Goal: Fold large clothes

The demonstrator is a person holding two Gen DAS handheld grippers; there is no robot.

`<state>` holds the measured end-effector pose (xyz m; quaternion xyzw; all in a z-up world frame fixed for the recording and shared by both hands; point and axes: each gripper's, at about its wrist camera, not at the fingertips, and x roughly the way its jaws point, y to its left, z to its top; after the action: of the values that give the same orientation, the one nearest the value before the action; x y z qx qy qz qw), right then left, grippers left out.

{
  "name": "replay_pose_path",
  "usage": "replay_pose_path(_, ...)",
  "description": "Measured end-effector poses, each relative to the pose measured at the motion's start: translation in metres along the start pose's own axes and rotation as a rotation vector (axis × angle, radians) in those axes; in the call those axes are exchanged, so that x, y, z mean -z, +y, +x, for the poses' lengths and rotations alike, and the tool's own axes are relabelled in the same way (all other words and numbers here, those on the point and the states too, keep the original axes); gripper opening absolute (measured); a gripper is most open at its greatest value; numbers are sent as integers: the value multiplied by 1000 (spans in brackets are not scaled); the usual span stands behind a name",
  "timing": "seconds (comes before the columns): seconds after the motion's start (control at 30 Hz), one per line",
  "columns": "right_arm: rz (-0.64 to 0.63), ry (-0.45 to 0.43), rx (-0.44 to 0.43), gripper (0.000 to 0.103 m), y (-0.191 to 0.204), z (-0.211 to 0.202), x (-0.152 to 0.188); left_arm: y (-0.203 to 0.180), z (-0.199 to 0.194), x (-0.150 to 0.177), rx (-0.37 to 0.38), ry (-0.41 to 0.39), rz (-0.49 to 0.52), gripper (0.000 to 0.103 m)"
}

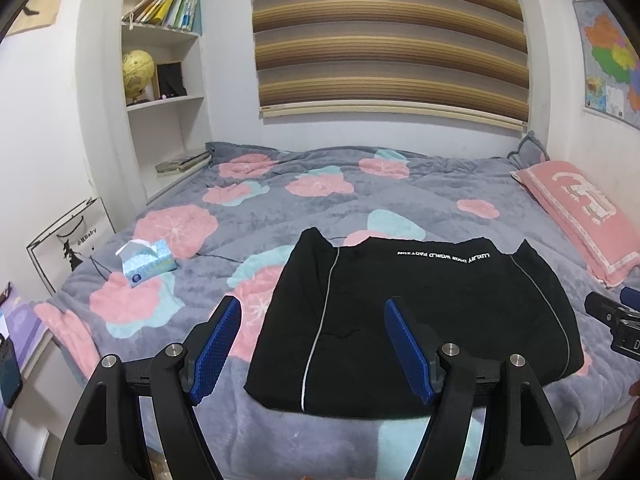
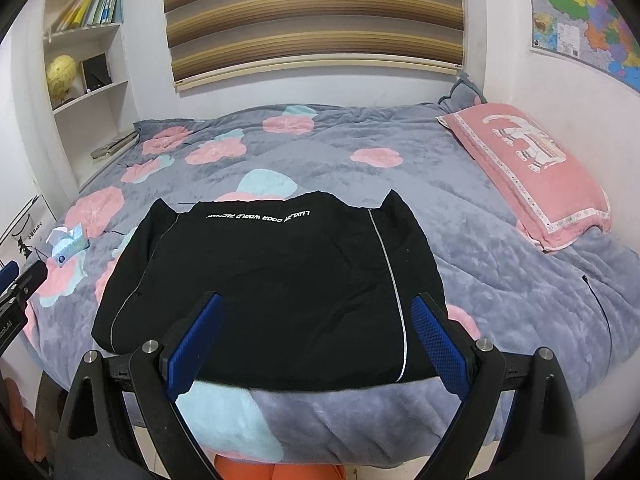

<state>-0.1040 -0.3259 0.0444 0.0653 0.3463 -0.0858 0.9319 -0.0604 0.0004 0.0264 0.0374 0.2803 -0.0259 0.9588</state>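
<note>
Left gripper [image 1: 313, 346]: hovering over the near edge of the bed with its blue pads spread wide and gripping nothing; its right pad is showing against the garment's near left part, contact not clear.
Right gripper [image 2: 317, 344]: hanging above the near hem with fingers wide apart, holding nothing.
Black garment [image 2: 276, 280]: lying folded into a squarish bundle near the front edge of the bed, white piping running down both sides, white lettering along its far edge reading upside down.
Bedspread [image 1: 420, 188]: grey plush with pink and teal flowers, lying under the garment.
Tissue box [image 1: 149, 265]: sitting on the bedspread to the garment's left, well apart from it.
Pink pillow [image 2: 528, 168]: resting at the bed's right side by the wall.
Bookshelf [image 1: 160, 40]: standing in the far left corner, carrying books and a yellow globe [image 1: 137, 68].
Striped blind [image 1: 388, 36]: hanging on the far wall.
Map [image 2: 588, 16]: hanging on the right wall.
</note>
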Motion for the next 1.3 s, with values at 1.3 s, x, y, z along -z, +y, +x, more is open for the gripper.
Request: replay_pose_path(1.3, 67, 131, -25, 96, -26, 78, 4, -33, 78, 7, -62, 104, 94, 75)
